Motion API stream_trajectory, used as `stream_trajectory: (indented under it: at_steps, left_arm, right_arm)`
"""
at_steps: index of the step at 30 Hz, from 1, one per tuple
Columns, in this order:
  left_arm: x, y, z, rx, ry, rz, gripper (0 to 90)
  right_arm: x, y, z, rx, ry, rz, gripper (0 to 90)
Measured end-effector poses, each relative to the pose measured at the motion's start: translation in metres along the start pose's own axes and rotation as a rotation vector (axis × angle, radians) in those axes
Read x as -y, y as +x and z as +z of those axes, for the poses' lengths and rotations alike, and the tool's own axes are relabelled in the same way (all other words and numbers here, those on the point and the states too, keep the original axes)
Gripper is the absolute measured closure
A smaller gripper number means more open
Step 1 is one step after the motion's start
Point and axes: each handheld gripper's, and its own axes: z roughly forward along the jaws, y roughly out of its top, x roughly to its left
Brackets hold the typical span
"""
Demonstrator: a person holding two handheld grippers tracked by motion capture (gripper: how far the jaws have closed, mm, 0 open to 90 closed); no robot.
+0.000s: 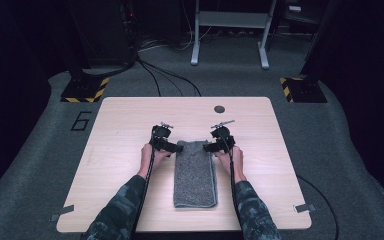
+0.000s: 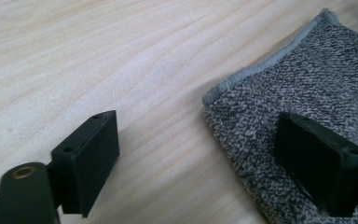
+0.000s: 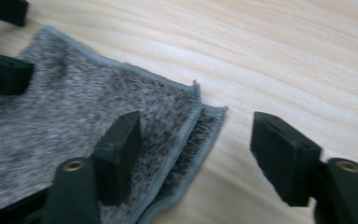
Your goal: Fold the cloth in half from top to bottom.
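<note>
A grey folded towel point(image 1: 195, 175) lies lengthwise in the middle of the wooden table point(image 1: 120, 125). My left gripper point(image 1: 176, 147) is open at the towel's far left corner; one jaw hovers over the towel point(image 2: 307, 93), the other over bare wood. My right gripper point(image 1: 207, 147) is open at the far right corner, straddling the layered edge of the towel point(image 3: 74, 116): one jaw is above the cloth, one above the table. Two layers show at that corner. Nothing is gripped.
A small dark round hole point(image 1: 219, 109) marks the table near its far edge. Metal clips point(image 1: 305, 208) sit at the near corners. Beyond the table are floor cables point(image 1: 170, 80) and a white stand point(image 1: 230, 30).
</note>
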Motion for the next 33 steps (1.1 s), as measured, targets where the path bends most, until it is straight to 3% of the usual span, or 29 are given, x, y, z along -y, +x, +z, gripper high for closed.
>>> stream_trajectory:
  at_steps: [3, 6, 9, 13, 16, 20, 29, 33]
  left_arm:
    - [-0.002, -0.002, 0.002, -0.018, 0.001, 0.009, 18.5]
    - [-0.003, -0.008, 0.002, -0.047, 0.023, 0.063, 25.4]
    - [-0.002, -0.015, 0.003, -0.079, 0.016, 0.114, 35.9]
    - [-0.001, -0.018, 0.002, -0.062, -0.003, 0.133, 50.7]
    - [-0.001, -0.018, 0.003, -0.049, -0.015, 0.125, 69.0]
    - [0.000, -0.018, 0.004, -0.016, -0.025, 0.106, 82.2]
    - [0.000, -0.011, -0.009, 0.023, -0.081, 0.073, 86.4]
    - [-0.006, -0.012, -0.022, 0.015, -0.127, 0.085, 86.5]
  right_arm:
    - [-0.001, -0.003, 0.006, -0.007, 0.015, 0.021, 42.9]
    - [0.000, -0.001, 0.008, -0.002, 0.015, 0.020, 51.2]
    - [0.000, 0.001, 0.008, 0.017, 0.015, 0.006, 60.5]
    - [0.004, 0.001, 0.007, 0.011, -0.003, -0.006, 73.9]
    - [0.005, 0.000, 0.007, -0.018, -0.010, 0.004, 82.4]
    - [0.004, 0.001, 0.009, -0.031, -0.012, 0.012, 85.8]
    - [0.000, 0.002, -0.002, -0.038, -0.083, 0.003, 86.9]
    - [-0.008, 0.005, -0.015, -0.032, -0.139, -0.023, 87.1]
